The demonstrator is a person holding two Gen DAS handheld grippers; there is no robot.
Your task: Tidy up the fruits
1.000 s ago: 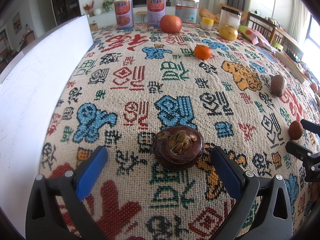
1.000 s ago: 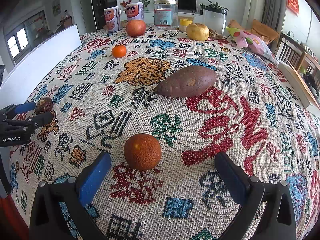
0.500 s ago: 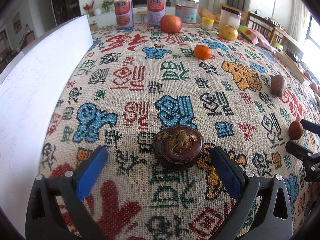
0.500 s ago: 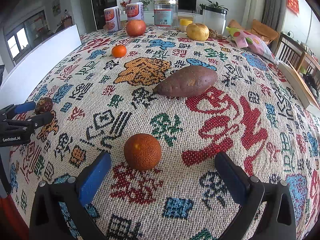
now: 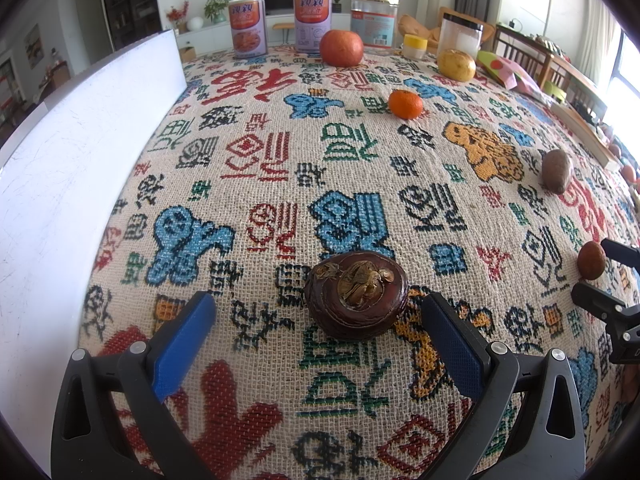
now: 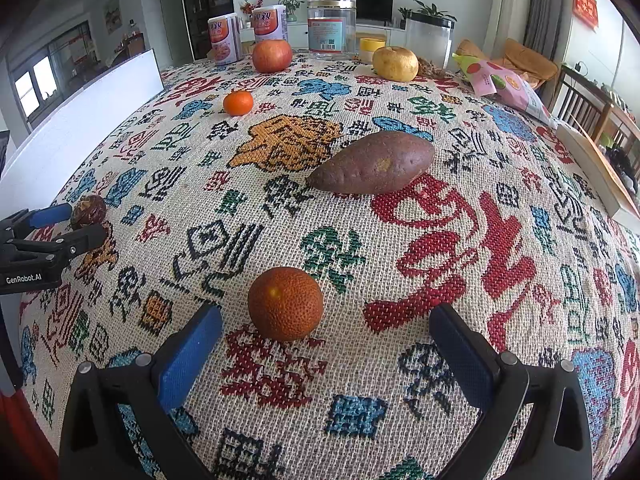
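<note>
Left wrist view, from left to right: a white board [image 5: 72, 168] stands along the left edge of the worktop [image 5: 280, 168], which is covered by a woven cloth with coloured characters. The left tongs [image 5: 316, 332] are spread wide, with blue pads [image 5: 182, 344], and pinch nothing. Just ahead of them, nearer the right pad but touching neither, a dark brown round fruit [image 5: 356, 294] with a dried top lies on the cloth. At the far edge stand two printed cans [image 5: 248, 26], then a red apple [image 5: 341, 48], a clear jar [image 5: 374, 20] and a yellow pear [image 5: 456, 65]. A small orange [image 5: 405, 104] lies nearer, right of centre. Further right a sweet potato [image 5: 557, 170] rests on the cloth, and at the right edge a dark orange fruit [image 5: 591, 260] sits between the black tips of the other tool.

Right wrist view, from left to right: the left tool enters at the left edge with the dark brown fruit [image 6: 89, 211] between its tips. The right tongs [image 6: 326, 340] are also spread wide and empty; the dark orange fruit [image 6: 285, 303] lies just ahead of them, closer to the left pad, not touched. Beyond it lies the sweet potato [image 6: 374, 162], and a pink snack bag [image 6: 504, 84] lies at the far right.
</note>
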